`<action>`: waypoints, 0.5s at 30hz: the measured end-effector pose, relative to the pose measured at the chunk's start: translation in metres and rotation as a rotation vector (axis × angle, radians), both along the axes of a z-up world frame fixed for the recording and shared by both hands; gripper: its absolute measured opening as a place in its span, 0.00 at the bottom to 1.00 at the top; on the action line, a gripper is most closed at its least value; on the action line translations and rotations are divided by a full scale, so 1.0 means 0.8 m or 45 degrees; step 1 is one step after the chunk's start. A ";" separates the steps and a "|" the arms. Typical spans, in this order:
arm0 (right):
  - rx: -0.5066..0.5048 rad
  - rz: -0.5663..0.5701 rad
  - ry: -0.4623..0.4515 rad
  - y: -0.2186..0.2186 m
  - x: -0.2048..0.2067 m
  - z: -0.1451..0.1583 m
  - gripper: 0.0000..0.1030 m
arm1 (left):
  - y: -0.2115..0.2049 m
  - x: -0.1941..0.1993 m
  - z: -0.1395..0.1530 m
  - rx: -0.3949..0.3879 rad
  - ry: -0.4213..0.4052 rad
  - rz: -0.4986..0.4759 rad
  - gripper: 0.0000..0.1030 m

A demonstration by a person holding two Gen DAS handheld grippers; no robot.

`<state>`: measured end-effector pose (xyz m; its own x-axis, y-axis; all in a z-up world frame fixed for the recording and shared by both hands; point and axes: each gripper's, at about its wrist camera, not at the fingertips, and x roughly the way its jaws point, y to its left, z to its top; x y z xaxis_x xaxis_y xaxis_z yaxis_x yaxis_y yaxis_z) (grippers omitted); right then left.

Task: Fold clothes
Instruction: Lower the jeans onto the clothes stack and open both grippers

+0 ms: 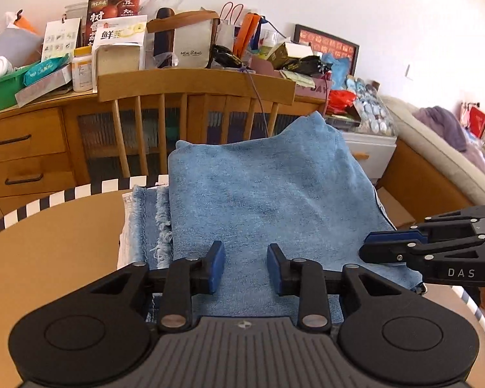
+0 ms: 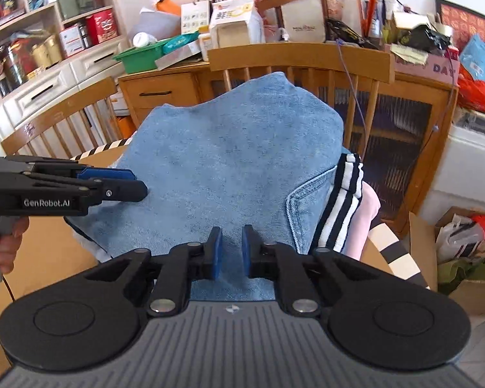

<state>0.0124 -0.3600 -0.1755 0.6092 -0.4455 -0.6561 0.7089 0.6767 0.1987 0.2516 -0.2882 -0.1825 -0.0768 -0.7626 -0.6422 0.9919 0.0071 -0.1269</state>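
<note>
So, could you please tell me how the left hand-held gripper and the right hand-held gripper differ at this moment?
The left hand-held gripper has its jaws clearly apart, while the right hand-held gripper leaves only a narrow gap. The left one sits over the jeans near their frayed hem; the right one sits nearer the pocket seam and the striped garment. Both hover over the denim with blue pads, gripping nothing.

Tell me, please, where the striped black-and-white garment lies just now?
In the right wrist view the striped garment lies right of centre, tucked against the folded denim, with a pink cloth on its far side, near the table's right edge.
</note>
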 end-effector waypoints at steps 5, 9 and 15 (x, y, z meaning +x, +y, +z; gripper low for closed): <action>0.098 -0.152 -0.101 0.020 -0.018 0.024 0.17 | 0.014 0.006 0.023 0.051 0.070 0.058 0.45; -0.006 -0.411 -0.118 0.102 -0.032 0.051 0.40 | 0.080 -0.023 0.050 0.054 0.056 0.099 0.78; -0.119 -0.356 -0.057 0.210 -0.021 0.062 0.67 | 0.155 -0.062 0.068 0.058 -0.039 0.151 0.83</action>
